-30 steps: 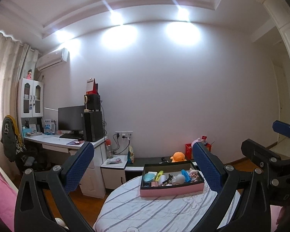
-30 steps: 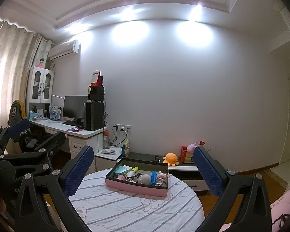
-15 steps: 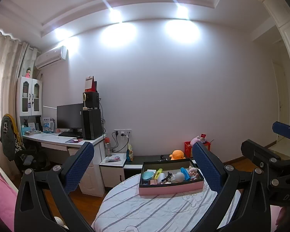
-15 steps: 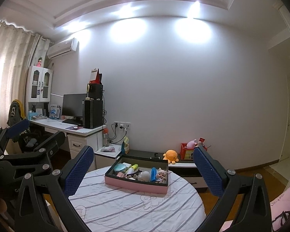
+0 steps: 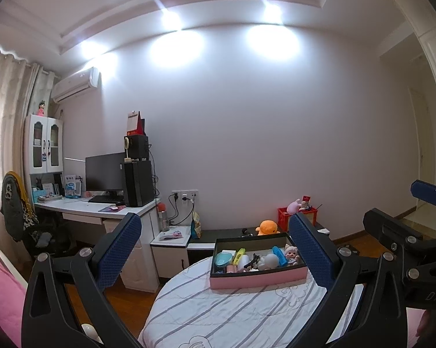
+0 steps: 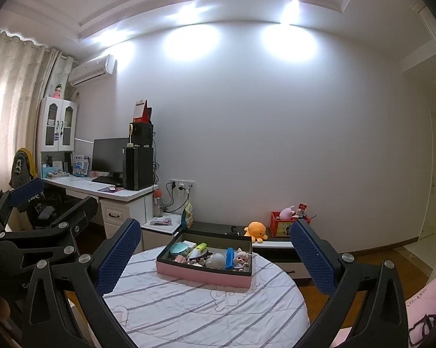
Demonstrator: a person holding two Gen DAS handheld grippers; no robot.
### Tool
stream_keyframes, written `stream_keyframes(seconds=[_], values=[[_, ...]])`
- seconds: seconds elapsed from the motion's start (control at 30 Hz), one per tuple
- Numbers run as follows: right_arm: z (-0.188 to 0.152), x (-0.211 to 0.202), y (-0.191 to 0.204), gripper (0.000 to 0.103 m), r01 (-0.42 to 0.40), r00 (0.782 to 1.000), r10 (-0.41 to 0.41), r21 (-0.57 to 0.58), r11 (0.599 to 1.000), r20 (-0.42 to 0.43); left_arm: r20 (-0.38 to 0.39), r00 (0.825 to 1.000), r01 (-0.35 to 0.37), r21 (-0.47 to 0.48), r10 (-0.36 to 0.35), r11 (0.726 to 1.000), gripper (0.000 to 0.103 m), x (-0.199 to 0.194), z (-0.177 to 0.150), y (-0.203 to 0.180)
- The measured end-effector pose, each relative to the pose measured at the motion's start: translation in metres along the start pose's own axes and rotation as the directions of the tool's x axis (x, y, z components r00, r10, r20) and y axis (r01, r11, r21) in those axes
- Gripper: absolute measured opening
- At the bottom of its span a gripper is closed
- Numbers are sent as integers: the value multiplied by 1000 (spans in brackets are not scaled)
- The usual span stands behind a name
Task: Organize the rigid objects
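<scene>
Currently both claws — left claw [image 5: 215,249] and right claw [image 6: 215,256] — gape empty, well short of the pink box [image 6: 203,272] lying crosswise ahead on the striped desk [image 6: 206,313] — neither clearly nearer.

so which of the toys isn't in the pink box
The orange plush octopus. It sits on the low dark bench behind the round table, while the small doll lies inside the pink box.

One pink-sided rectangular box with a black rim [image 6: 203,274] sits near the far edge of one round striped-cloth tabletop [image 6: 206,313]; inside: one teal oval case [image 6: 179,248], one blue clip [image 6: 230,258], one small doll [image 6: 243,259].
</scene>
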State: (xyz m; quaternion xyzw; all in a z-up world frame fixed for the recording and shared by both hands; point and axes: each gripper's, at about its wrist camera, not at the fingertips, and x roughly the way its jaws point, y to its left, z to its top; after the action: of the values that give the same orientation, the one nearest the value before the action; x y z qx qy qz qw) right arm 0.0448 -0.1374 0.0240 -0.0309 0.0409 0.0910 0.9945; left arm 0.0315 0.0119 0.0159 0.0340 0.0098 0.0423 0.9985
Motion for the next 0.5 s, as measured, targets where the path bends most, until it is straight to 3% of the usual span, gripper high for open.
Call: stream_keyframes(seconds=[0.5], values=[[-1, 0, 0, 103, 9, 1000, -9, -2, 1000, -10, -7, 1000, 4, 3, -4, 1000, 103, -1, -1, 0]])
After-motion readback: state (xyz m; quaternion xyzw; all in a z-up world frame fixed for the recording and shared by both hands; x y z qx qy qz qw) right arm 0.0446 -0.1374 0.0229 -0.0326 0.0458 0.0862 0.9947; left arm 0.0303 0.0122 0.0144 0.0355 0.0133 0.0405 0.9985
